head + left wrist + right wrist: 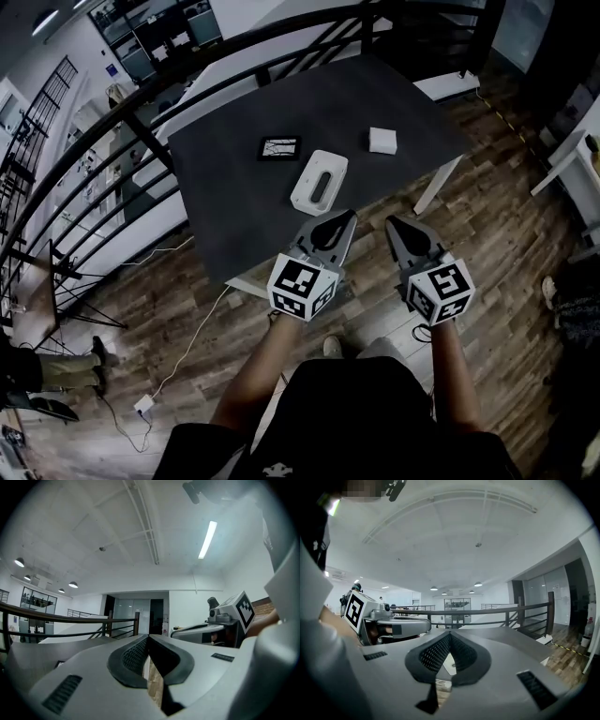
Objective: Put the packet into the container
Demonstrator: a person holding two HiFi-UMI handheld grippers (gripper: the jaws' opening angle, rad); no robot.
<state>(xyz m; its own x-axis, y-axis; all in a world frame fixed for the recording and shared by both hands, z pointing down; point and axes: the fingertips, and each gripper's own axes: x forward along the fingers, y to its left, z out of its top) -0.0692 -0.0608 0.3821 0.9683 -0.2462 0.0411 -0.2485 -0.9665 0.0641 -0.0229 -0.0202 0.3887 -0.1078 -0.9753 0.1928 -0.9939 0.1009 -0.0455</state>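
Note:
In the head view a dark table carries a flat black packet, a long white container with a slot in its top, and a small white box. My left gripper hovers just in front of the table's near edge, close to the container's near end, with its jaws shut and empty. My right gripper is beside it, over the wooden floor, also shut on nothing. The left gripper view shows the left gripper with its pads pressed together. In the right gripper view the right gripper is likewise shut.
A black railing curves round the far and left sides of the table. White table legs stand at the right. A cable and plug lie on the wooden floor at the lower left. A person's shoes show at the left edge.

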